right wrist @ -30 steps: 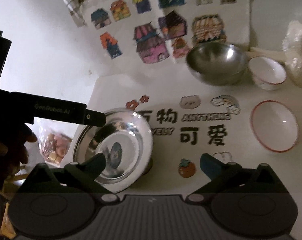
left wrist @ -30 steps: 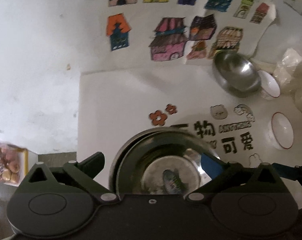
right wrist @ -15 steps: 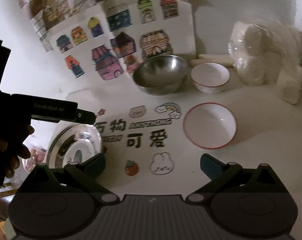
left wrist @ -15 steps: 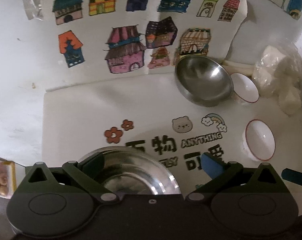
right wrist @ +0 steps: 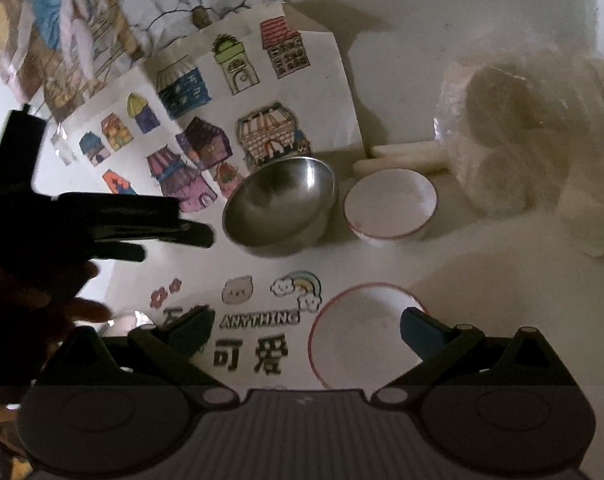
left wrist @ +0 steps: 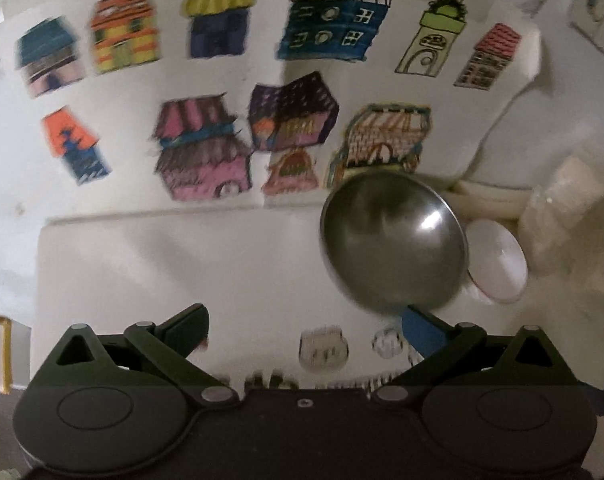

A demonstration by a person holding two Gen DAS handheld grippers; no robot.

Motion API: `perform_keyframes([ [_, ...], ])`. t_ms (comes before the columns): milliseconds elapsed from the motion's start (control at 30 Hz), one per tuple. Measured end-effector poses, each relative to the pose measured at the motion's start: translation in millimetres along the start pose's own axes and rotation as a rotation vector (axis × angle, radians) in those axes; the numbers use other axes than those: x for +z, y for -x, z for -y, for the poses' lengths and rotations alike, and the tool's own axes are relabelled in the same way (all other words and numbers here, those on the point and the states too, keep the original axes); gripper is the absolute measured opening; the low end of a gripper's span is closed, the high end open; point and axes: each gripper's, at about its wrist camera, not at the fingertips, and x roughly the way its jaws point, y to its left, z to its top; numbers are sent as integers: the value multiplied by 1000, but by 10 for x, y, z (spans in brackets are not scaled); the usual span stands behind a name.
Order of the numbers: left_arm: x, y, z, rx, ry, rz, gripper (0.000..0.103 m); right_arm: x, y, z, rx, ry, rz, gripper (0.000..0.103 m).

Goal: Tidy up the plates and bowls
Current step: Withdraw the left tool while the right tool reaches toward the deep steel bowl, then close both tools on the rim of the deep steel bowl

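Right wrist view: the right gripper (right wrist: 304, 330) hangs wide open over the near red-rimmed bowl (right wrist: 362, 336), which looks empty, sitting on the printed mat (right wrist: 258, 320). Further back, the steel bowl (right wrist: 280, 208) tilts beside a second red-rimmed bowl (right wrist: 390, 204), both empty too. The left gripper (left wrist: 304, 328) is also spread open with nothing in it, the steel one just ahead, bare mat to its left.
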Motion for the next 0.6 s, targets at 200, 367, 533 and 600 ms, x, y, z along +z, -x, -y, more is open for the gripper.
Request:
perform_keyframes([
  [200, 287, -323, 27, 17, -79, -25, 102, 299, -257, 82, 61, -26, -18, 99],
  [367, 421, -514, 35, 43, -151, -51, 102, 502, -488, 103, 83, -62, -52, 84],
  [533, 485, -645, 68, 62, -198, -71, 102, 579, -694, 39, 59, -77, -86, 71],
  [600, 495, -679, 91, 63, -210, -76, 102, 600, -765, 25, 45, -87, -96, 66],
])
